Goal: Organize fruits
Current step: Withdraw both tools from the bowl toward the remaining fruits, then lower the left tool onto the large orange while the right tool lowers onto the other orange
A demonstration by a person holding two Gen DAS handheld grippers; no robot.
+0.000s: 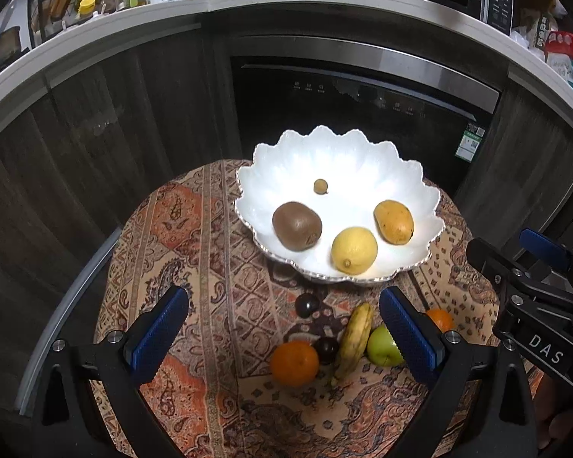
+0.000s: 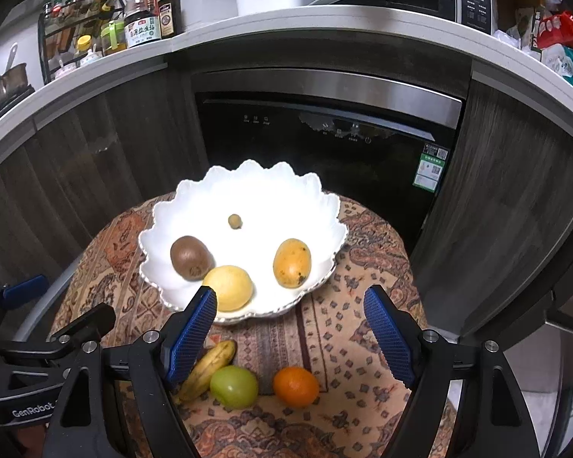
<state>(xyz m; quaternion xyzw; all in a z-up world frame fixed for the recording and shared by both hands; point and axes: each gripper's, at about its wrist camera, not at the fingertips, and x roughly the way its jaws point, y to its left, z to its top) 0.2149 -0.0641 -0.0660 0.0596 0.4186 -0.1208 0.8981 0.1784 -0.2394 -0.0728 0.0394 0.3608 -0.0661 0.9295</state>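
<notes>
Nearest my cameras, both tools hang over the patterned tablecloth (image 1: 210, 267), a woven-looking fabric in orange, tan and brown paisley. My left gripper (image 1: 284, 328) stands with jaws spread wide, nothing between the ribbed blue pads (image 1: 158, 334). My right gripper (image 2: 290, 328) likewise gapes, empty; its pads (image 2: 387, 334) show the same fine cross-hatched rubber on black arms with silver bolts.

Loose fruit on the cloth, near row: one orange (image 1: 294, 362), round with dimpled skin; touching it a dark plum (image 1: 326, 349), smooth and glossy; then a short banana (image 1: 353, 343), yellow with brown flecks, curved; a green apple (image 1: 382, 345), shiny, just beside the banana. A second orange (image 2: 296, 385) lies apart from the apple on the right. A second dark plum (image 1: 305, 305) lies alone, closer to the dish.

Beyond these, the white bowl (image 1: 340, 152), glossy, with a scalloped petal-shaped rim. Inside: a fuzzy brown kiwi (image 1: 297, 226), an oval lemon (image 1: 354, 250) with a nub end, a yellow-orange mango (image 1: 394, 221) with dark specks, and a small tan round fruit (image 1: 320, 186), too small to identify.

Farthest: a black glass appliance door (image 1: 363, 103) with a steel band, dark wood-grain cabinet fronts (image 1: 95, 122), and a pale countertop (image 1: 286, 0) carrying bottles.
</notes>
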